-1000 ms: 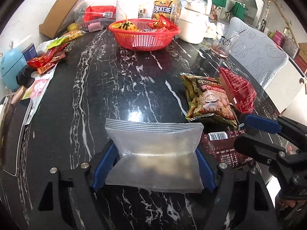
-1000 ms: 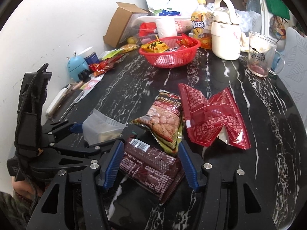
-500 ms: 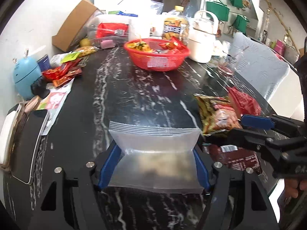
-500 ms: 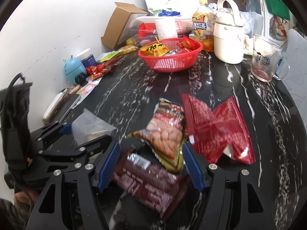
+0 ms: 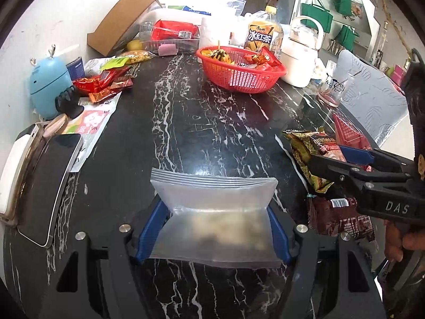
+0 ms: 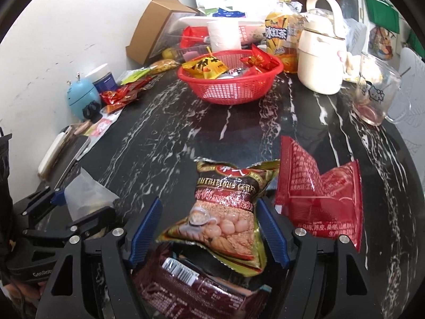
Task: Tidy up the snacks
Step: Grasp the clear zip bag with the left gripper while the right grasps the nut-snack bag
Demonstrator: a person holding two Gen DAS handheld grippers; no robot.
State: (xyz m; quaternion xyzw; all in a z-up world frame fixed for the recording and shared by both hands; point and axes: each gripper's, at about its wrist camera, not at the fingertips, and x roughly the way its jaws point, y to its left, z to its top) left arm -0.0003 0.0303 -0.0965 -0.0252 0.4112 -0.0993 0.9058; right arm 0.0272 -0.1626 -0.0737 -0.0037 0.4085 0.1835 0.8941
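the gold cereal packet (image 6: 225, 218) carries the printed words "nutritious cere…"; the last letters run off the crumpled edge. the tea bottle (image 5: 261, 38) bears the chinese characters "冰红茶" on its label. the right gripper (image 5: 342, 159) body is marked "das" in pale letters. the left gripper (image 6: 79, 212) housing reads "genrobo…", partly cut off. the red packet (image 6: 318, 191) shows dense chinese print, too small to read. the dark red packet (image 6: 202, 289) carries a barcode label.

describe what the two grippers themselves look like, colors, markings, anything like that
Both are black plastic frames with silver bolts and ribbed blue pads inside the fingers. The right gripper carries white "DAS" lettering on its side; the left gripper shows white "Gen" lettering near its handle. No cables are clearly visible.
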